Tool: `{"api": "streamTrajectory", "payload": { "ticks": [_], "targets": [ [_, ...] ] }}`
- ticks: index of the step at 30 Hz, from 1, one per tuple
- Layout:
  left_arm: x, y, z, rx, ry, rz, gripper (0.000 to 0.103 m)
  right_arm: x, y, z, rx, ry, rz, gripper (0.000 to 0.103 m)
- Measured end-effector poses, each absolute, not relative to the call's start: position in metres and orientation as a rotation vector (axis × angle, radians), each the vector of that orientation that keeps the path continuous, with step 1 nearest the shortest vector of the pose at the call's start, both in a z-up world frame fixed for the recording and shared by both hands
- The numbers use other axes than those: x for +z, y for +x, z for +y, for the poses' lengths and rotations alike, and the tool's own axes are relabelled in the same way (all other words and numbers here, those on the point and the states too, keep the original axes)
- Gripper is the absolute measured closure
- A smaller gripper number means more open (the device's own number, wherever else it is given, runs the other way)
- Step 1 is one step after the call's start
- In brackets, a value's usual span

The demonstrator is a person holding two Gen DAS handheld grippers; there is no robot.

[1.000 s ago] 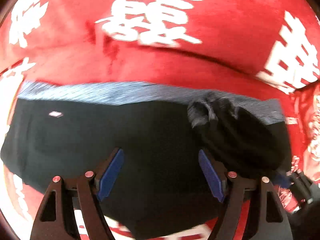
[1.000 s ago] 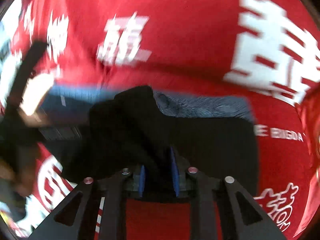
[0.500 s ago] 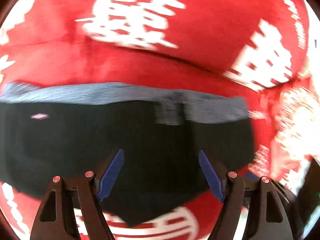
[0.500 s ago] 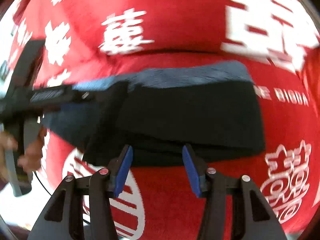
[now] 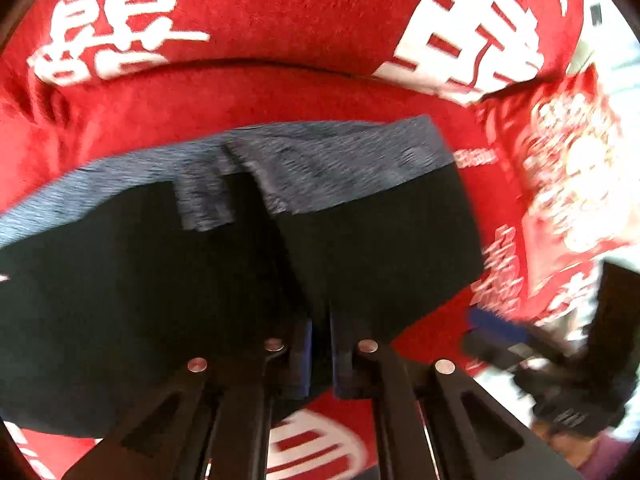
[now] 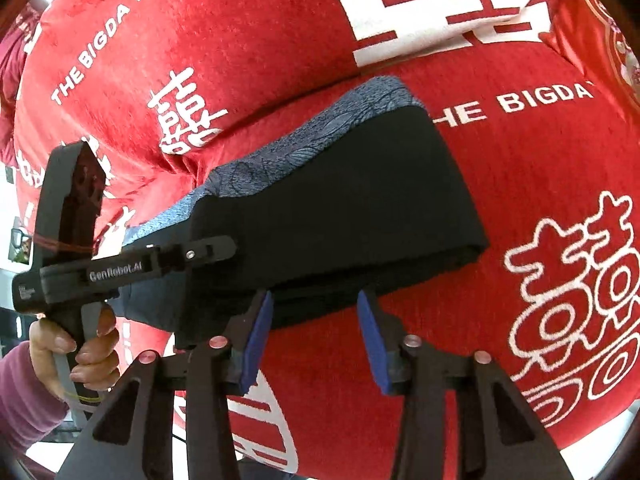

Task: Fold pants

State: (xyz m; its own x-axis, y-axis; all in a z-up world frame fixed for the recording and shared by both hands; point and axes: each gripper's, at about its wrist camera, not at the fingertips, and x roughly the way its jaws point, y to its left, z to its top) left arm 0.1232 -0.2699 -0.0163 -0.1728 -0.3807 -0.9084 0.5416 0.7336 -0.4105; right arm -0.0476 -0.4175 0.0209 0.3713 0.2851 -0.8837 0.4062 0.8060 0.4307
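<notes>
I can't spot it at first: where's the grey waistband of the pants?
The waistband runs along the far edge of the pants, on the red blanket, left of the "THE BIGDAY" print.

Black, blue-waistbanded pants (image 6: 360,208), folded

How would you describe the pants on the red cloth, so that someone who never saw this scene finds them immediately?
A red cloth with large white characters covers the whole surface. In its middle lie the pants, a folded black garment. Their band of grey-blue patterned fabric along the far edge sets them apart: nothing else on the cloth is dark.
</notes>
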Motion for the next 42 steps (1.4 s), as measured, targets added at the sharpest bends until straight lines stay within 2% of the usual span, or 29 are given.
{"api": "streamTrajectory", "payload": {
  "ticks": [8, 14, 22, 25, 28, 30, 33, 34, 36, 37, 38, 42],
  "targets": [
    [-0.031, 0.114, -0.254, -0.769, 0.138, 1.515, 0.095, 0.029, -0.045, -0.438, -0.073, 0.651, 1.172, 0.055],
    [-0.028, 0.111, -0.256, -0.738, 0.119, 1.489, 0.095, 0.021, 0.005, -0.488, -0.109, 0.609, 1.135, 0.055],
    [-0.028, 0.111, -0.256, -0.707, 0.109, 1.470, 0.095, -0.053, 0.044, -0.556, -0.027, 1.019, 1.148, 0.053],
    [-0.027, 0.111, -0.255, -0.692, 0.105, 1.475, 0.095, -0.056, 0.041, -0.566, 0.015, 1.135, 1.143, 0.069],
    [-0.028, 0.109, -0.254, -0.688, 0.111, 1.463, 0.095, -0.039, 0.043, -0.555, 0.049, 1.033, 1.176, 0.070],
    [-0.028, 0.107, -0.258, -0.673, 0.127, 1.452, 0.095, -0.037, 0.053, -0.542, -0.020, 0.843, 1.269, 0.070],
    [-0.025, 0.106, -0.261, -0.634, 0.142, 1.455, 0.095, -0.029, 0.067, -0.508, -0.057, 0.496, 1.314, 0.066],
    [-0.025, 0.106, -0.261, -0.622, 0.143, 1.455, 0.091, -0.024, 0.068, -0.499, -0.072, 0.425, 1.314, 0.066],
    [-0.021, 0.105, -0.260, -0.577, 0.165, 1.437, 0.065, -0.014, 0.066, -0.494, -0.092, 0.399, 1.308, 0.066],
    [-0.019, 0.105, -0.258, -0.555, 0.161, 1.426, 0.045, -0.008, 0.064, -0.493, -0.096, 0.398, 1.300, 0.066],
    [-0.017, 0.105, -0.255, -0.542, 0.145, 1.414, 0.041, -0.001, 0.062, -0.491, -0.094, 0.389, 1.288, 0.066],
    [-0.014, 0.107, -0.244, -0.489, 0.117, 1.422, 0.041, 0.032, 0.042, -0.474, -0.010, 0.404, 1.198, 0.066]
  ]
}}
